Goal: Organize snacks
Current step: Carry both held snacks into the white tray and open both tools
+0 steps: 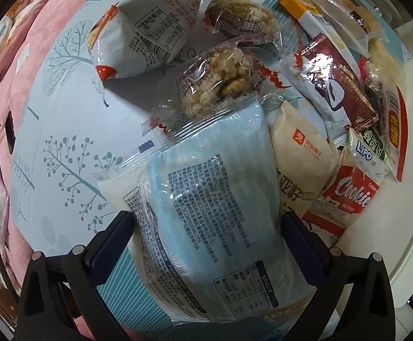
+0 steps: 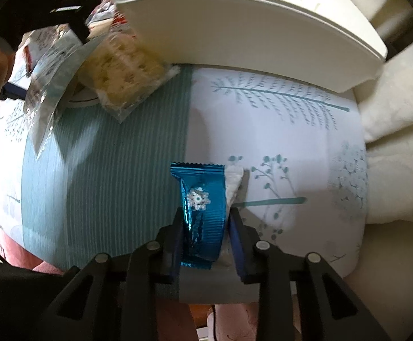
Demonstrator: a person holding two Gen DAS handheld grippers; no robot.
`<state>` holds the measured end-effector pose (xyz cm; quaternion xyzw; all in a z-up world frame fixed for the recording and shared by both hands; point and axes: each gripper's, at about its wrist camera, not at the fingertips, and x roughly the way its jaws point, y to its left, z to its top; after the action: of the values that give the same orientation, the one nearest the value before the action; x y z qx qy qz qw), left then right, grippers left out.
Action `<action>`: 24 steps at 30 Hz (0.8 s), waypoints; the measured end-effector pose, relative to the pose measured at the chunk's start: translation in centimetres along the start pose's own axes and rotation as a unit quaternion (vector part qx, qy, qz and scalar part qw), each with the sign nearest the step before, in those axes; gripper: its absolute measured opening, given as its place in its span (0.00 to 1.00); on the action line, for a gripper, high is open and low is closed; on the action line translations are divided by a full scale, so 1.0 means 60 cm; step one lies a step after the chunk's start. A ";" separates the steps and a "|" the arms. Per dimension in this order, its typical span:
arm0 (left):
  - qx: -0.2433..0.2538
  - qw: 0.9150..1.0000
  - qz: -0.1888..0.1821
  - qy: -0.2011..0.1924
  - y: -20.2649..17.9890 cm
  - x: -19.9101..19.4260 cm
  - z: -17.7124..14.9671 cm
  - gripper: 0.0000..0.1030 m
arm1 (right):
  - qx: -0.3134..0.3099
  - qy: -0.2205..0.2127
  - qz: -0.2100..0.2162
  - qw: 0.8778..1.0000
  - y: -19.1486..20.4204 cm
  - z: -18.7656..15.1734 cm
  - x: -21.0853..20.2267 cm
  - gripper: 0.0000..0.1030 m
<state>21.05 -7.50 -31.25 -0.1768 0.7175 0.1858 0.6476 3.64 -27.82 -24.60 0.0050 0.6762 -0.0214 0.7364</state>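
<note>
In the left wrist view my left gripper (image 1: 207,224) is shut on a large pale blue snack bag (image 1: 206,213), with printed text facing up. Beyond it lies a heap of snacks: two clear-wrapped rice cakes (image 1: 220,82), a grey-white bag (image 1: 146,31), a brown packet (image 1: 337,85), a beige packet (image 1: 300,153) and a Cookie pack (image 1: 351,196). In the right wrist view my right gripper (image 2: 206,216) is shut on a shiny blue foil packet (image 2: 203,207) above the cloth. The left gripper (image 2: 50,8) with its bag (image 2: 121,68) shows blurred at upper left.
A pale tablecloth (image 1: 73,142) with teal tree prints covers the surface; it also shows in the right wrist view (image 2: 263,130). A white tray or bin (image 2: 249,28) stands at the far side, and its rim (image 1: 391,199) borders the snack heap. Pink bedding (image 1: 10,65) lies left.
</note>
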 end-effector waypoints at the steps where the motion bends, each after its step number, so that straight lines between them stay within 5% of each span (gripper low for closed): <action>1: 0.000 1.000 0.003 -0.003 0.003 -0.002 -0.002 0.95 | 0.003 -0.004 -0.002 1.000 0.001 -0.002 -0.006 0.28; 12: 0.038 0.998 0.034 -0.035 0.002 -0.051 -0.053 0.62 | 0.032 -0.049 -0.021 0.998 -0.021 0.001 -0.077 0.27; 24: 0.058 0.998 0.014 -0.027 0.047 -0.112 -0.094 0.41 | 0.034 -0.099 -0.021 0.994 -0.049 -0.012 -0.128 0.27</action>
<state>15.48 -7.77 -23.95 -0.1239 0.7117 0.1573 0.6733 2.17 -30.52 -16.96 0.0135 0.5992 -0.0606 0.7982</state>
